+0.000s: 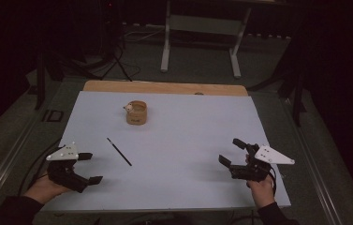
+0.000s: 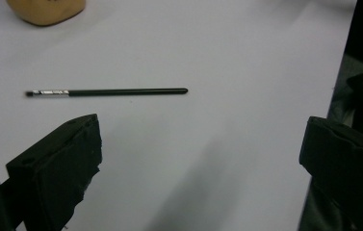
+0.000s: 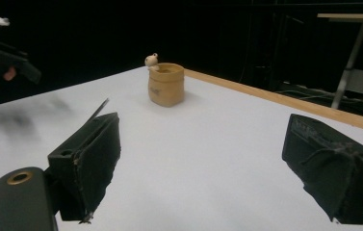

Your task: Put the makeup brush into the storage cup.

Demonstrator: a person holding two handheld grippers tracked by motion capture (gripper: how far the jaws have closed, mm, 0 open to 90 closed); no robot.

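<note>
Tan cup (image 2: 45, 10) cropped by top edge; its markings illegible

Dark lab: tripod (image 1: 116, 56), floor cables (image 1: 139, 33)

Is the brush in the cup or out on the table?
Out: the brush lies flat on the white table, apart from the cup.

tongs (image 1: 84, 167): black, 2 jaws | grey 3-cornered plate | dark sleeves (image 1: 10, 209)
</note>
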